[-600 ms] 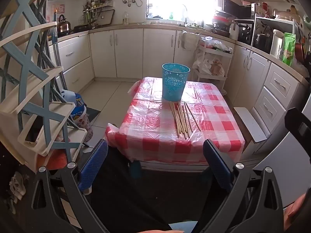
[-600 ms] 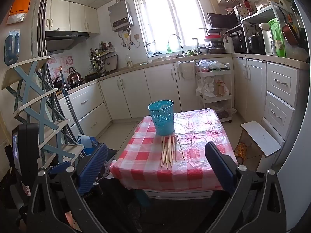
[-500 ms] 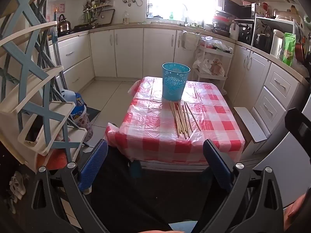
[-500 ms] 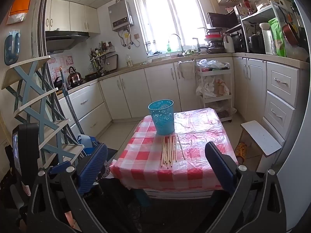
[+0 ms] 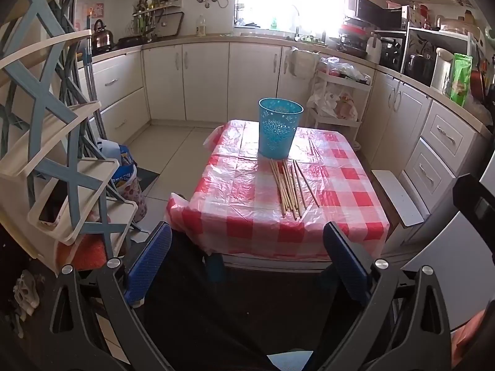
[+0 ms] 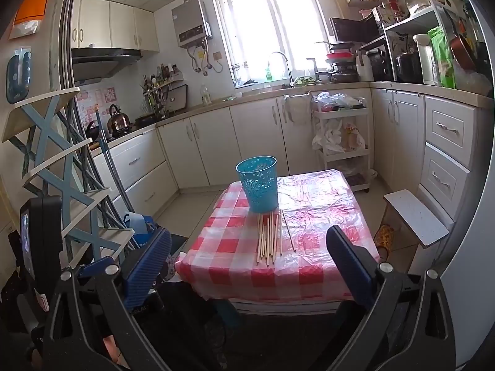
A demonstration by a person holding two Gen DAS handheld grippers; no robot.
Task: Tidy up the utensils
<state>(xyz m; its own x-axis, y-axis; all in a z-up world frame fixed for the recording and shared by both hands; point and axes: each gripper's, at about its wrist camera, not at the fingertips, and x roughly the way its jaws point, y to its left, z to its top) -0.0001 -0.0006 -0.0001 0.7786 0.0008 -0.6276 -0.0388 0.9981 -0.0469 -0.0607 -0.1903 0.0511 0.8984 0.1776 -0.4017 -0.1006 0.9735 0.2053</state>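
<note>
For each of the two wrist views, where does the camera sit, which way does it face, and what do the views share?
Left wrist: behind the open left gripper, short of the table, facing the window wall; its blue pads and a bit of hand low right show.
Right wrist: behind the open right gripper, also facing the table; its pads show.
Shared: blue basket, chopsticks in front of it, checked cloth, white cabinets.

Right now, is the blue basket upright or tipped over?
Upright. The blue basket stands on its base on the checked tablecloth, open rim up, with the chopsticks flat in front of it.
</note>
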